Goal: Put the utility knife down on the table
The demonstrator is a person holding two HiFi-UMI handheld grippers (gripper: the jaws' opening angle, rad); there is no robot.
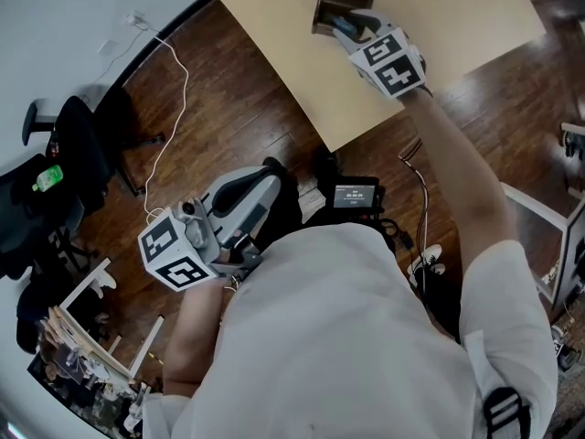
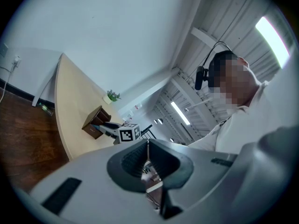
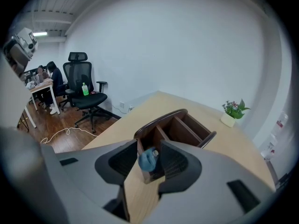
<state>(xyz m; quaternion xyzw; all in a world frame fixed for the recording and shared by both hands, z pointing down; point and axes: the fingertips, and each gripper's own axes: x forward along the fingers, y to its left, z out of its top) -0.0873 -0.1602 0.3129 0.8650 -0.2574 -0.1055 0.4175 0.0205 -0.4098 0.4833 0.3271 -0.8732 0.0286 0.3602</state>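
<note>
Right gripper [image 3: 148, 148] over the table [image 3: 140, 108] by the organiser [image 3: 180, 125] — jaws apart, blue knife [image 3: 147, 160] between them, unclamped. Release looks all but done; whether the knife rests on the table is unclear. Left gripper [image 2: 148, 146] — closed, empty, idle.

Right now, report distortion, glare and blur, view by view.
Head view: evenly lit, sharp, the table edge bowed by the lens. Left gripper view: dark round border, a ceiling light strip blown out at top right. Right gripper view: same border; the blue utility knife between the right gripper's jaws looks soft, the wooden organizer behind it sharper.
</note>
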